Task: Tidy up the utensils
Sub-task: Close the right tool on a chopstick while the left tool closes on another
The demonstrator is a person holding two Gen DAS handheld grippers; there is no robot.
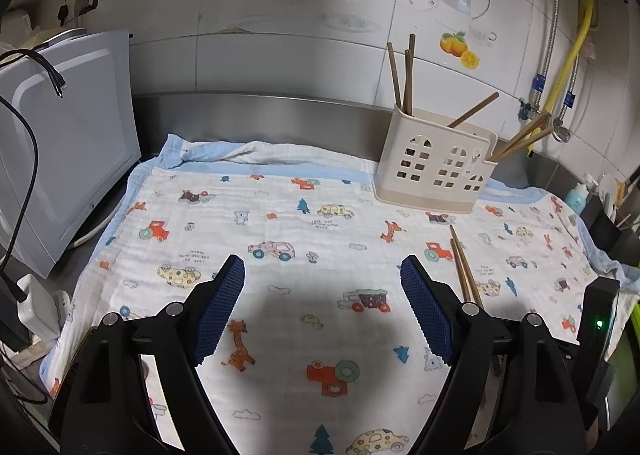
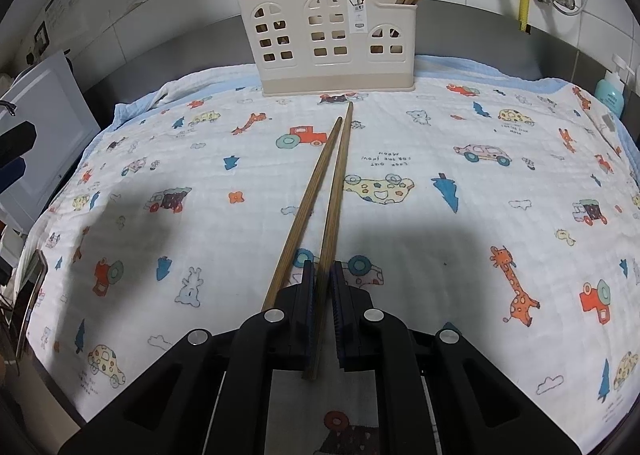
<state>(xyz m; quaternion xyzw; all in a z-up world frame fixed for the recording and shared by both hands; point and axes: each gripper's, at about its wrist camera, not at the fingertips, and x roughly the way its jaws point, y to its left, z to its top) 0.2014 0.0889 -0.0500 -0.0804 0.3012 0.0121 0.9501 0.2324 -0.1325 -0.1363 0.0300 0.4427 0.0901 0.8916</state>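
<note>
Right wrist: your right gripper (image 2: 323, 275) has its fingers pinching one chopstick (image 2: 335, 191); the second (image 2: 308, 207) lies just beside it at 11 o'clock. Holder (image 2: 336, 35) at 12. Left gripper (image 1: 322, 275) fingers spread over the cloth (image 1: 280, 223).

I see the steel bench (image 1: 256, 115) covered by a cartoon-print cloth (image 1: 280, 215); on the cloth stand a beige utensil holder (image 1: 434, 169) and two loose chopsticks (image 2: 320, 191).
</note>
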